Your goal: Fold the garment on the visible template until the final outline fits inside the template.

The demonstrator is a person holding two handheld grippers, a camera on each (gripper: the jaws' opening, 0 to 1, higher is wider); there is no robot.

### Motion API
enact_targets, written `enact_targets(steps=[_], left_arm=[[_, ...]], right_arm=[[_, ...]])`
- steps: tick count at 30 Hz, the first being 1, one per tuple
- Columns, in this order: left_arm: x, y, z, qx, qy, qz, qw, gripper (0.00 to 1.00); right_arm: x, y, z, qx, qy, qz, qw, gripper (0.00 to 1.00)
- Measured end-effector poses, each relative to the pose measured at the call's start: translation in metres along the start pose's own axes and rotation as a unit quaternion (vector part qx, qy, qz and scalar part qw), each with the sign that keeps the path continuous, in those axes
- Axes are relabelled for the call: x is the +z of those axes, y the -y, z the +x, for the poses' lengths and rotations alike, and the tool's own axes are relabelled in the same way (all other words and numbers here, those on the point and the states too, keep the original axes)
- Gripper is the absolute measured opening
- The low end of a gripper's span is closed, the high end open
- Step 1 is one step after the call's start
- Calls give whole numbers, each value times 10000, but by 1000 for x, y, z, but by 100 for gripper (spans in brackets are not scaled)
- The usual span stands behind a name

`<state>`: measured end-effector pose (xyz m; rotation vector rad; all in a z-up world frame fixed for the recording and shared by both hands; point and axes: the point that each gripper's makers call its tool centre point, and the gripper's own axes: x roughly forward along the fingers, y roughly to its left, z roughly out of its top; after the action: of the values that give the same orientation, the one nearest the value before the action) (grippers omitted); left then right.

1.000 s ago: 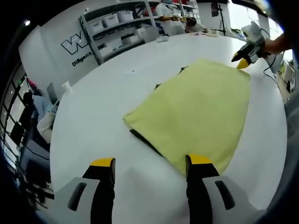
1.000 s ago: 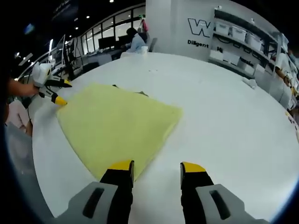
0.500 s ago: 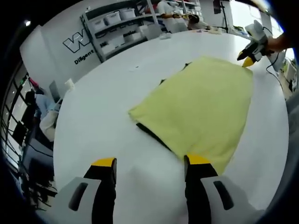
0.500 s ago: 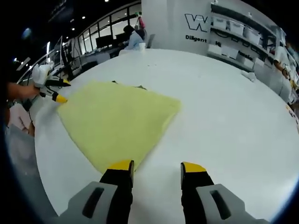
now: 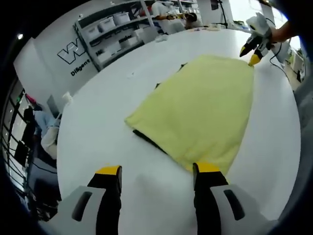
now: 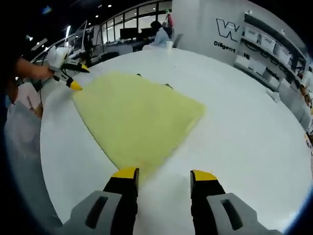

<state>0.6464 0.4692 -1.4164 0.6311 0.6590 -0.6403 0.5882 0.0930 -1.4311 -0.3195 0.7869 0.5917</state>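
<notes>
We have the left gripper hovering with its jaws apart and nothing between them, just short of the near corner of the yellow garment. The garment lies flat on the white table, folded into a rough rectangle, and a dark template peeks out as a thin strip from under its left edge, with small dark bits also showing at the far edge. So the outline does not quite sit inside the template yet, as far as we can judge.

Moving right, the right gripper is likewise spread and empty, poised over the table by the other near corner of the garment. In the left gripper view it appears at the far right corner of the cloth.

We judge the cloth to be light, soft and limp: it will sag and drag when lifted, and layers may slide apart. We would pinch it at corners or along the folded edge, taking all layers together, one gripper per corner, and lift evenly so the fold stays square.
</notes>
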Motion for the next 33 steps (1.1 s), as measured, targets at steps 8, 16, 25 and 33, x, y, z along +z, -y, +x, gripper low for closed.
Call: enact_targets(steps=[8,16,25,33], left_arm=[[25,31,-2,-389,388,442,9975,55],[23,63,2,-850,303,671,9937,48],[19,68,11,-1039,123,478,9934,39],[21,58,18,-932,28,490,9944,34]], right_arm=[[14,-17,4,255,233,-236,9991,37],[10,-38,11,548,77,-551,9969,35],[7,-36,15,521,-30,-563,9970,35],[8,-35,22,347,-139,-648,9972,30]])
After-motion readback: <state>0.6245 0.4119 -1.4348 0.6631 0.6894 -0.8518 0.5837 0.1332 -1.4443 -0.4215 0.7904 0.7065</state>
